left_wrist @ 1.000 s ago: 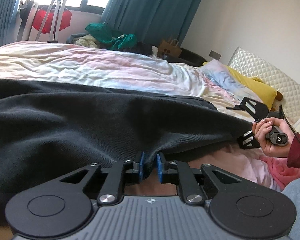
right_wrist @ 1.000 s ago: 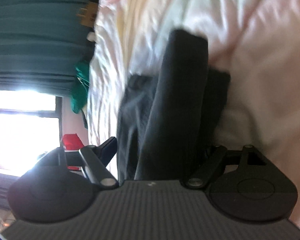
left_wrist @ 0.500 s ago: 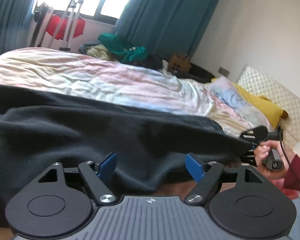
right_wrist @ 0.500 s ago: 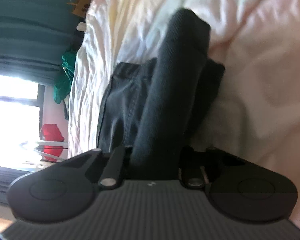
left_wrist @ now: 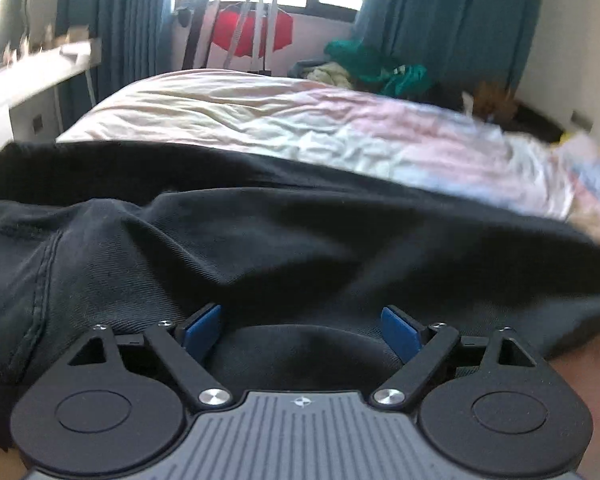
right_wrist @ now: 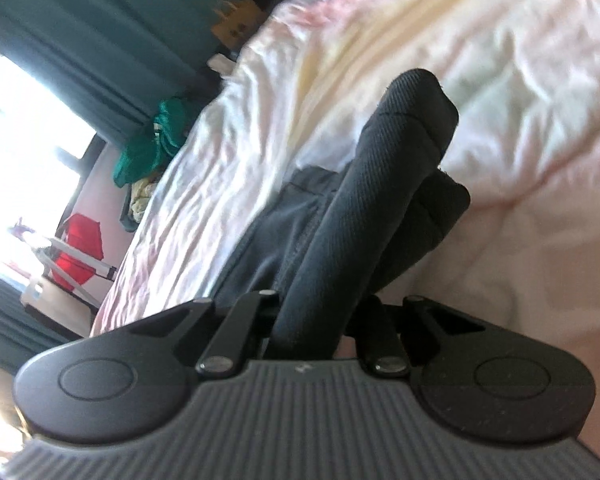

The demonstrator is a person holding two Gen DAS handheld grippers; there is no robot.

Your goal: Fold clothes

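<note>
A black garment [left_wrist: 300,240] lies spread across the bed and fills the lower half of the left wrist view. My left gripper [left_wrist: 300,330] is open, its blue pads [left_wrist: 202,328] wide apart, with a hump of the black cloth lying between them. In the right wrist view my right gripper [right_wrist: 318,314] is shut on a thick folded band of the same black garment [right_wrist: 380,200], which runs up and away from the jaws to a rolled end. The fingertips of the right gripper are hidden by the cloth.
The bed sheet [left_wrist: 300,120] is crumpled, in pale pink and white. Beyond the bed are teal curtains [left_wrist: 440,20], a pile of green clothes [left_wrist: 376,68], a red object behind a tripod [left_wrist: 252,32] and a white desk [left_wrist: 28,76] at left.
My left gripper went from shut to wide open and swung left along the garment. My right gripper closed from open onto the black fold and tilted.
</note>
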